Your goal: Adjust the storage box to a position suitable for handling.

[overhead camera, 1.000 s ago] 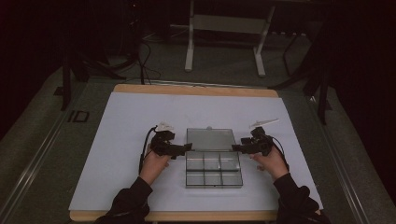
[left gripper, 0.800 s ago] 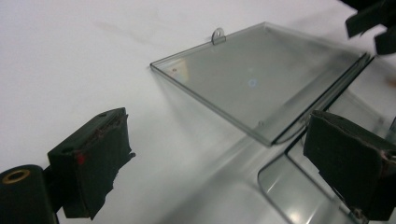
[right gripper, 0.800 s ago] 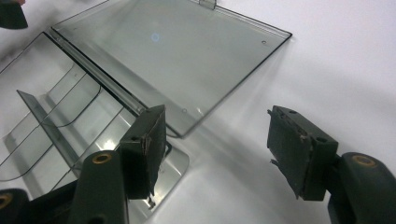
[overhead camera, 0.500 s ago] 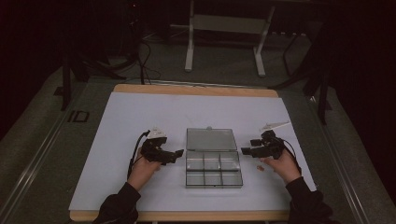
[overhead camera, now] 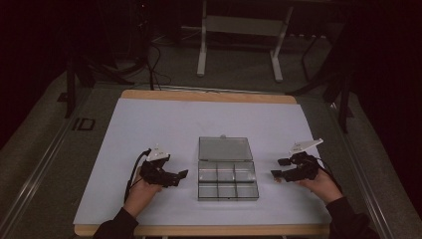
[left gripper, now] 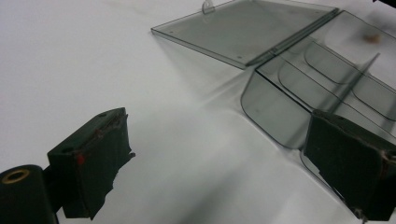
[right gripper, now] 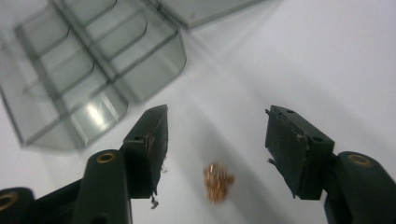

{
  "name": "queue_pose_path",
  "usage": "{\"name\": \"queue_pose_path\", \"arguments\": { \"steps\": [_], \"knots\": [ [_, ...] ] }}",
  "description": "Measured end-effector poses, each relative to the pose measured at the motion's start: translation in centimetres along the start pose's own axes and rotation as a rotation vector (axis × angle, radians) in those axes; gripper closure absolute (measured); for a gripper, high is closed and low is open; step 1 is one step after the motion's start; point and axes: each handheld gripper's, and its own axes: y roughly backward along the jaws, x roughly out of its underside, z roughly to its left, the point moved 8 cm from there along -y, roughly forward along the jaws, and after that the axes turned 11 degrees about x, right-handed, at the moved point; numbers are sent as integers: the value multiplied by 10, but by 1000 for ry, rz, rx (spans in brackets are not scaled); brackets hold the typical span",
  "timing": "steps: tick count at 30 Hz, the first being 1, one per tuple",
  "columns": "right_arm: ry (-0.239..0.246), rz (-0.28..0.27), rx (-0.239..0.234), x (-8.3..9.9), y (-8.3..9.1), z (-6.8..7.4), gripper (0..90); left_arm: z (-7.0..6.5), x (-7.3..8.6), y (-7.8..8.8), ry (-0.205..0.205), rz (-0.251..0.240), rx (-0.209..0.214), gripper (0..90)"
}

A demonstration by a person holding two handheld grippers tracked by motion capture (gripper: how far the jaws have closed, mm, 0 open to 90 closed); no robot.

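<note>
Nearest, two forearms in dark sleeves enter from the 6 o'clock edge of the high view.

Item 1, left gripper (overhead camera: 182, 175): held at 9 o'clock of the box, now apart from its left wall, where a second ago it sat against the box. Its fingers (left gripper: 91, 163) stand spread wide over bare white, released, with nothing between them; the box's corner lies just past the right one.

Item 2, right gripper (overhead camera: 276, 168): held at 3 o'clock of the box, likewise drawn away from its earlier place at the box's right edge. Its fingers (right gripper: 149, 144) are parted and released.

Item 3, small orange-brown piece (right gripper: 217, 179): lies on the surface between the right gripper's spread fingers, touching neither; blurred, so its kind cannot be told. In the high view a small pale speck shows near those fingertips.

Item 4, clear plastic compartment box (overhead camera: 228, 179): six compartments in two rows, centre of the surface, position unchanged from the earlier frames. Its lid (overhead camera: 225, 148) lies open flat toward 12 o'clock, hinged along the box's far side.

Item 5, white surface (overhead camera: 149, 124): wood trim at its near and far edges.

Farthest, a white metal stand (overhead camera: 239, 40) on the dark floor beyond.
</note>
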Motion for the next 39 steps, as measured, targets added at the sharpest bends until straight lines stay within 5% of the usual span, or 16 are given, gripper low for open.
{"name": "queue_pose_path", "arguments": {
  "steps": [9, 15, 30, 39],
  "knots": [
    [175, 142, -46, 32, 8, 9, 541, -7, 14, 9, 26, -43, 4, 74],
    [196, 194, 3, 36, 4, 4, 592, -10, 21, 11, 18, -56, -5, 74],
    [335, 343, 49, 24, -18, 3, 683, -11, 18, 13, -6, -86, -16, 74],
    [338, 412, 8, 22, -22, 2, 745, -12, 18, 11, -11, -88, -12, 74]
  ]
}}
